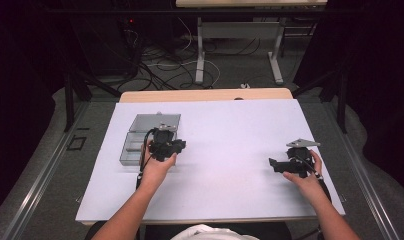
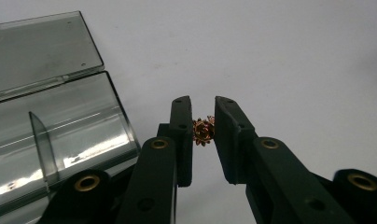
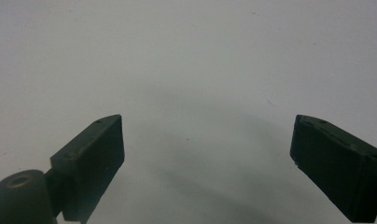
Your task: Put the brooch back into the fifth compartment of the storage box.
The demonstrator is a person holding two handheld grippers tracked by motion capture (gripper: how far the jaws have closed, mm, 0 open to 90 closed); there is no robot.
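Note:
A small gold flower-shaped trinket (image 2: 203, 131) with a reddish centre is pinched between the pads of my left gripper (image 2: 203, 133), held just above the white table. That gripper (image 1: 176, 145) sits at the right side of a clear grey plastic box (image 1: 142, 140). The box (image 2: 56, 126) lies open, its lid folded back and a thin divider standing inside. Far to the right, my right gripper (image 1: 274, 165) rests low over the table. Its jaws stand wide apart with nothing between them (image 3: 205, 154).
A white sheet (image 1: 230, 130) covers the table, with a wooden edge at the back. Beyond it are cables on the floor and the legs of another desk (image 1: 200, 55). Dark curtains flank both sides.

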